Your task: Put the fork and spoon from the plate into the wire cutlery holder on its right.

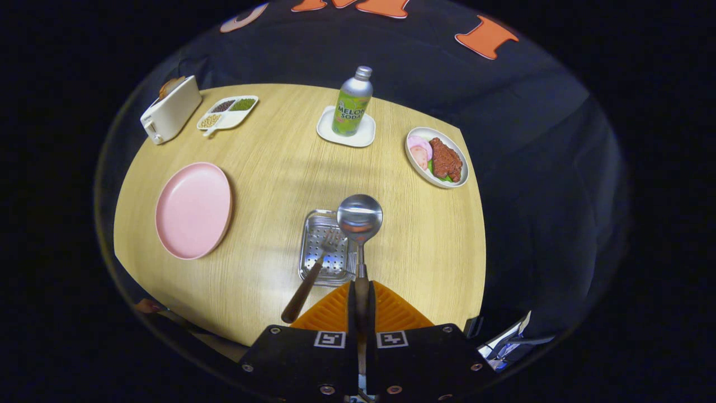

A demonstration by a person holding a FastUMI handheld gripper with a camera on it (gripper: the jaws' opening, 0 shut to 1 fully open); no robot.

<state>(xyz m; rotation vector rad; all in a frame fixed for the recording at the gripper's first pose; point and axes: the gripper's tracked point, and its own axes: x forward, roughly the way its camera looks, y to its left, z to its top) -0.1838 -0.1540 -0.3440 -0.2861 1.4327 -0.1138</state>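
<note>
— Steel first: what has the claw got?

— Its two fingers are pressed together on the handle of the spoon, low in the middle of the frame. The spoon's stem runs straight up from between the fingertips, and its round bowl sits just ahead of them, raised over the right edge of the cutlery holder.

— And the fork?

— Already lying in the holder, a perforated metal tray at centre frame, just ahead of the claw. Its tines rest on the tray floor and its dark handle slants out over the near rim toward the lower left, beside the left finger.

— Where is the pink plate?

— Left of centre on the wooden desk, well apart from the holder, nothing on it.

— What else is on the desk?

— Toaster at upper left, a divided dish of grains just right of it. A soda bottle stands upright on a small white coaster at upper centre. At upper right, a white dish of food.
</note>
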